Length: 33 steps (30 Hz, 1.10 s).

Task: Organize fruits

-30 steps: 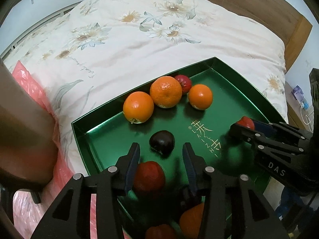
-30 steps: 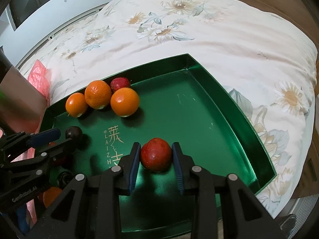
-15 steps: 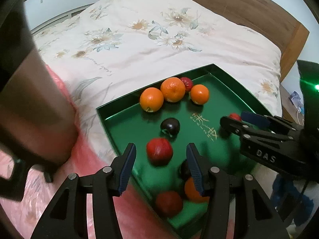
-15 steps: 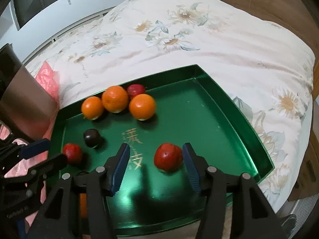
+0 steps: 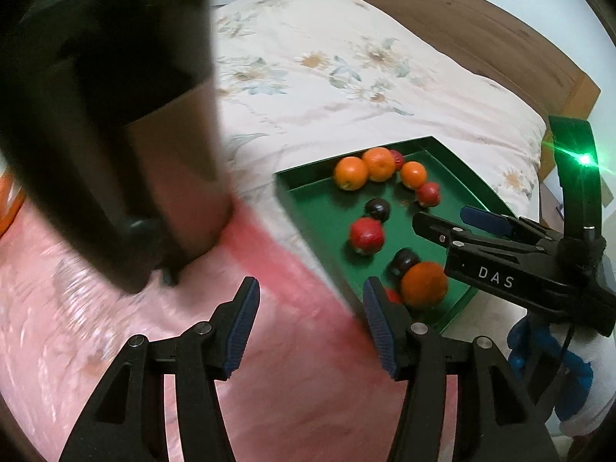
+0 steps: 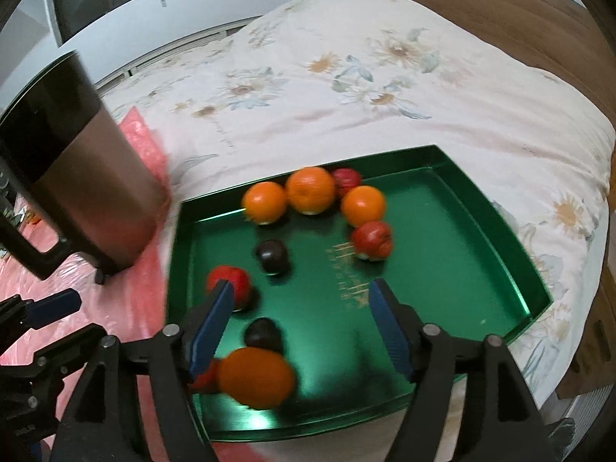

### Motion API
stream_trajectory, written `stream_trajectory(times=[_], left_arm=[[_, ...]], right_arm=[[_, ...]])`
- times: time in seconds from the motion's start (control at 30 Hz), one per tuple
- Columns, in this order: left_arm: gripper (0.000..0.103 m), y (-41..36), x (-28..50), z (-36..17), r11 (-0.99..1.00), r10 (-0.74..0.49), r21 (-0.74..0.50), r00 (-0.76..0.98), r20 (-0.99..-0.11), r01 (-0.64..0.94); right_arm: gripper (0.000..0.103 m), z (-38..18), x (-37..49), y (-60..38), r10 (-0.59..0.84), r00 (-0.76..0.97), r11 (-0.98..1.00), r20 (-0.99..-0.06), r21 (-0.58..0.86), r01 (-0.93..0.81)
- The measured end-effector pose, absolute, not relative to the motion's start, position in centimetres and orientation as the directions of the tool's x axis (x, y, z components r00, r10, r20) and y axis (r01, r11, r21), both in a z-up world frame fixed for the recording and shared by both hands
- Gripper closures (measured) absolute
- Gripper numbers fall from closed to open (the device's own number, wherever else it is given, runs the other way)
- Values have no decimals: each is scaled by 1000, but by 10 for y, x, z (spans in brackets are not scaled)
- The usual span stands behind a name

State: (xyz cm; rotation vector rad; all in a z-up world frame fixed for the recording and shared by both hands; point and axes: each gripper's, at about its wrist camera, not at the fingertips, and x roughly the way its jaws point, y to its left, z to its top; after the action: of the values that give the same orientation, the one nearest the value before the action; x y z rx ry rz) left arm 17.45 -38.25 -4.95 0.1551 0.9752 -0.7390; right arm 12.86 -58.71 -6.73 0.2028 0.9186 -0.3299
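Green tray (image 6: 496, 231), glossy oranges (image 6: 310, 189), red apples (image 6: 371, 239), dark plums (image 6: 272, 255)

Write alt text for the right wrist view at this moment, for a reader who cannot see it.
The right gripper hangs open and empty over a green tray on a floral bedspread, its fingers having just opened. The tray holds four oranges, four red fruits and two dark ones, all loose. A dark metal container stands left of the tray on pink plastic.

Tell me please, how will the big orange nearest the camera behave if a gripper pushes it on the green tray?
The orange is round, so it will probably roll. The tray looks smooth and glossy, so little would slow it. Its raised rim should likely stop it.
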Motion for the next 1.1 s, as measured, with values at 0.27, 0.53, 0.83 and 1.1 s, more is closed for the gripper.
stream_trajectory(times=[0.27, 0.53, 0.83, 1.1], left_arm=[[51, -319, 173, -44, 794, -476, -200, 382, -792, 575], [48, -261, 174, -41, 840, -443, -196, 431, -786, 507], [42, -201, 169, -43, 884, -403, -193, 486, -776, 425], [41, -172, 159, -49, 897, -397, -201, 515, -760, 394]], right_arm=[[0, -63, 138, -539, -163, 581, 948, -797, 36, 316], [0, -60, 143, -491, -136, 596, 966, -791, 26, 256], [0, -56, 149, -433, -90, 625, 984, -776, 26, 175], [0, -49, 149, -402, -72, 665, 993, -744, 8, 116]])
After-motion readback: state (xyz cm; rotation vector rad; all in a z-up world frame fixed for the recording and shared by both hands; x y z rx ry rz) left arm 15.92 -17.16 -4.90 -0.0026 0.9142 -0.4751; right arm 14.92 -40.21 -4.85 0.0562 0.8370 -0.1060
